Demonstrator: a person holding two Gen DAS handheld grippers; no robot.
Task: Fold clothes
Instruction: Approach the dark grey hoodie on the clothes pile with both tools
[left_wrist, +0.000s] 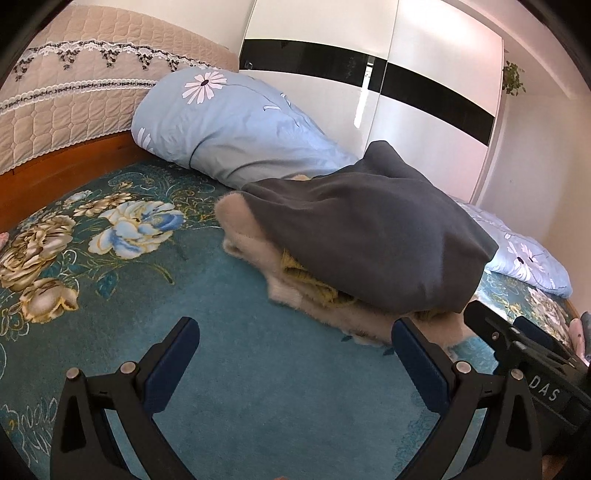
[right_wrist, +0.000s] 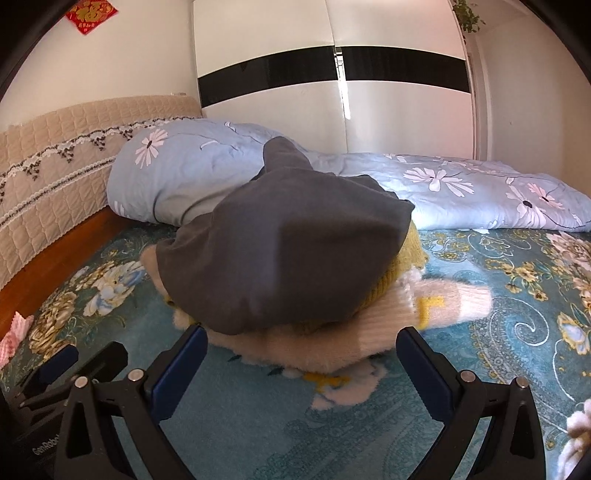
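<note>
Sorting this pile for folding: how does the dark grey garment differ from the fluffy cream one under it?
The dark grey garment lies on top of the pile; the fluffy cream garment sits at the bottom, on the bed cover. The grey one looks smooth and plain; the cream one is fuzzy, with yellow marks near one end. The grey one is humped over the pile; the cream one lies flatter, sticking out at the edges. Neither is held: both tongs are open.

light: bright daylight, soft shadows | glare: vertical streaks on glossy white wardrobe doors w/ black band, pinkish cast top right | lens: heavy fisheye, dark vignette at corners, edges bowed | focus: sharp centre, dark grey cloth garment slightly soft, shading teal floral bedspread under it
</note>
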